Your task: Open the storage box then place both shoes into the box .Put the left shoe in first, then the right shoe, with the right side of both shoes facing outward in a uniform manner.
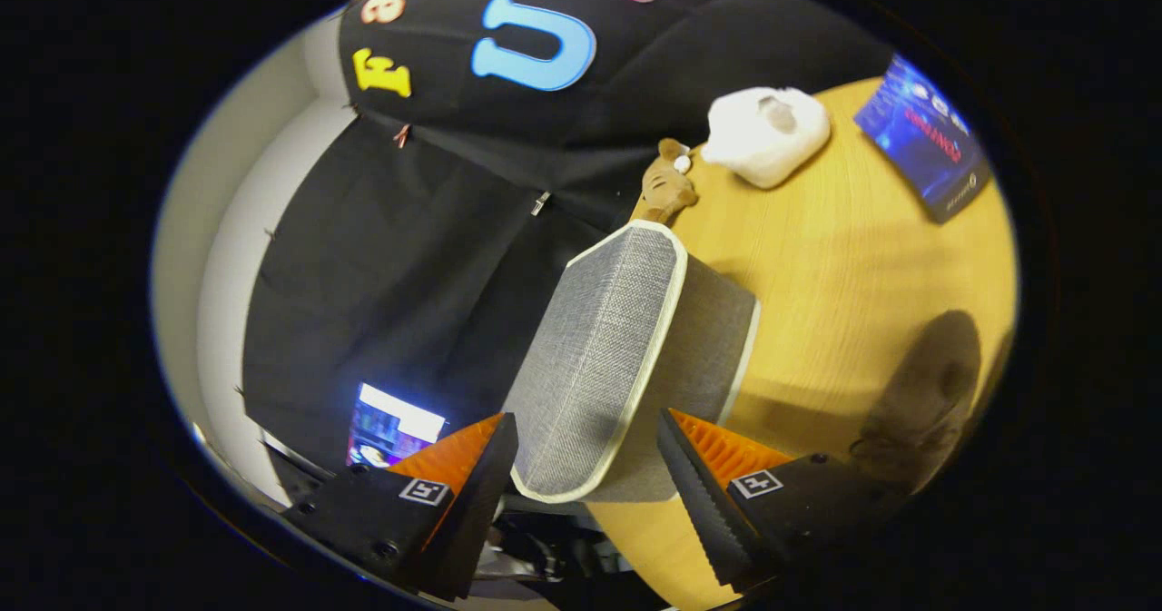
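Observation:
The grey fabric storage box (pixel 617 348) with cream trim stands on the wooden table (pixel 844 275), its near end reaching in between my fingers. My gripper (pixel 585 434) is open, one finger on each side of the box's trimmed face, and I see no clear press from either finger. Beyond the box, near the table's far edge, lies a white shoe (pixel 767 134). The view is strongly tilted.
A small brown plush toy (pixel 667 184) sits by the table edge between the box and the shoe. A blue printed card (pixel 926 143) lies at the table's far corner. A lit screen (pixel 390 429) glows low beside one finger, off the table.

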Demonstrator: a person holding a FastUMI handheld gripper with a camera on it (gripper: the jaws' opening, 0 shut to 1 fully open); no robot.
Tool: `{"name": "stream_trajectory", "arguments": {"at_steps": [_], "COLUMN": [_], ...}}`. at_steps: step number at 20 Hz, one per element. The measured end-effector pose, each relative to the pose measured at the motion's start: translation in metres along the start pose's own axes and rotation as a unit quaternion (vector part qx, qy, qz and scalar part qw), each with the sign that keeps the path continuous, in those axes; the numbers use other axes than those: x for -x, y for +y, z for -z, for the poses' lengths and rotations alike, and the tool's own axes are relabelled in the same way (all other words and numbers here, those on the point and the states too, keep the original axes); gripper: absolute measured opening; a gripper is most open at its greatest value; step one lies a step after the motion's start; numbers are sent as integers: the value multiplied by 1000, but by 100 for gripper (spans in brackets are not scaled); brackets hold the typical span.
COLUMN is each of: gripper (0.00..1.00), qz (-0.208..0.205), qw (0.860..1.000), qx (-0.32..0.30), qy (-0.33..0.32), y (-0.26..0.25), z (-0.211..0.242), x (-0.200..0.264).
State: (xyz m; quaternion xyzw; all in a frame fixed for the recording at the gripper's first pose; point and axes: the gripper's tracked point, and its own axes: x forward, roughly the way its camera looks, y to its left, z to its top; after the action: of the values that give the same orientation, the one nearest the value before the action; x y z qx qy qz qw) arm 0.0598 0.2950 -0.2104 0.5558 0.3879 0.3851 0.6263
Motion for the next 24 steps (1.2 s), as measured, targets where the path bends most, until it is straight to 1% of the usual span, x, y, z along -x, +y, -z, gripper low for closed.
{"name": "stream_trajectory", "arguments": {"at_steps": [4, 8, 13, 14, 16, 17, 19, 20, 21, 24], "gripper": [96, 96, 95, 95, 76, 59, 26, 9, 6, 5], "qz": [-33, -65, -106, -108, -104, -95, -118, -113, -106, -86], "qw": [997, 989, 979, 978, 978, 979, 976, 980, 983, 989], "qx": [-67, -126, -166, -172, -177, -173, -178, -158, -139, -116], "qy": [23, 43, 45, 43, 50, 55, 48, 46, 47, 35], "y": [-15, -18, -4, -4, -5, -11, 5, 8, 12, 24], "z": [3, 8, 7, 6, 8, 12, 6, 8, 10, 4], "x": [-18, -29, -42, -43, -45, -45, -37, -39, -38, -36]}}
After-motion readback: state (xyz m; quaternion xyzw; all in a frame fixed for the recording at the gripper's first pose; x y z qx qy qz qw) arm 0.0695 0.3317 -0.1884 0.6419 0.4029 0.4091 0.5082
